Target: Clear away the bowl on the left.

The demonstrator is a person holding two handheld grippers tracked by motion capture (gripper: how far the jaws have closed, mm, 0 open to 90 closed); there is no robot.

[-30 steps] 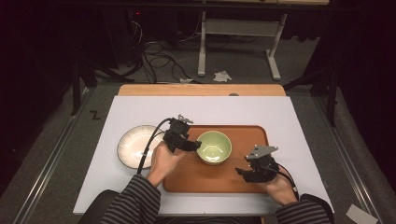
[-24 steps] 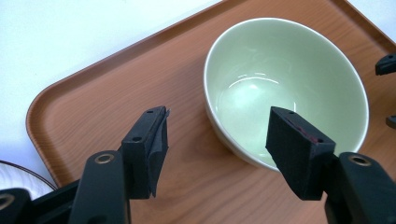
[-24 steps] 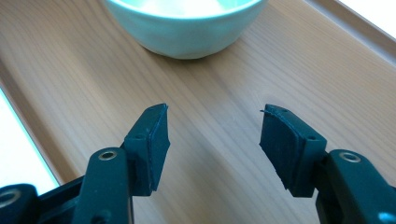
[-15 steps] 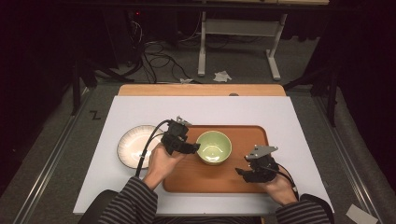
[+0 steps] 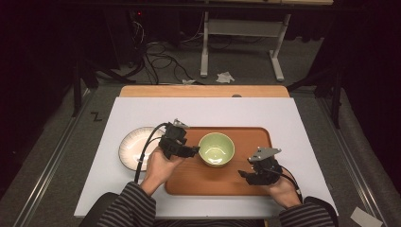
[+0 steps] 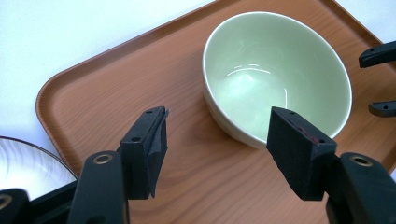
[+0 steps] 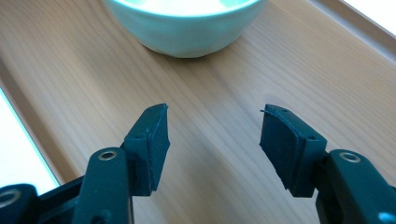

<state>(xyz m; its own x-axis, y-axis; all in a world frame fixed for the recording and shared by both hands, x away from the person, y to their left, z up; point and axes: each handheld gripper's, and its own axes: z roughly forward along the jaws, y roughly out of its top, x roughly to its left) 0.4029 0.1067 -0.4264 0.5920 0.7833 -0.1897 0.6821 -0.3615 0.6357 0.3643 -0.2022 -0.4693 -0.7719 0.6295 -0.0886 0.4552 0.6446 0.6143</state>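
Closest to the person, both grippers are hovering over the wooden tray (image 5: 246, 182), jaws spread wide and nothing in either one. The right gripper (image 5: 249, 176) hangs over the tray's near-right part, with bare wood under its jaws and the bowl (image 5: 216, 149) ahead and off to the left. The left gripper (image 5: 191, 151) is the nearer one: it's at the tray's left end, just beside the bowl's left rim and pointing at it.

In the left gripper view one jaw seems to line up over the rim while the other sits outside the bowl's wall, so my guess is a rim pinch is coming. Hard to say if anything is touching yet, though; looks like a small gap.

The bowl is pale green, glossy, round, empty, upright, roughly mid-tray.

Further left, off the tray on the white table cover (image 5: 198, 113), there's a ribbed pale plate (image 5: 130, 149), also empty.
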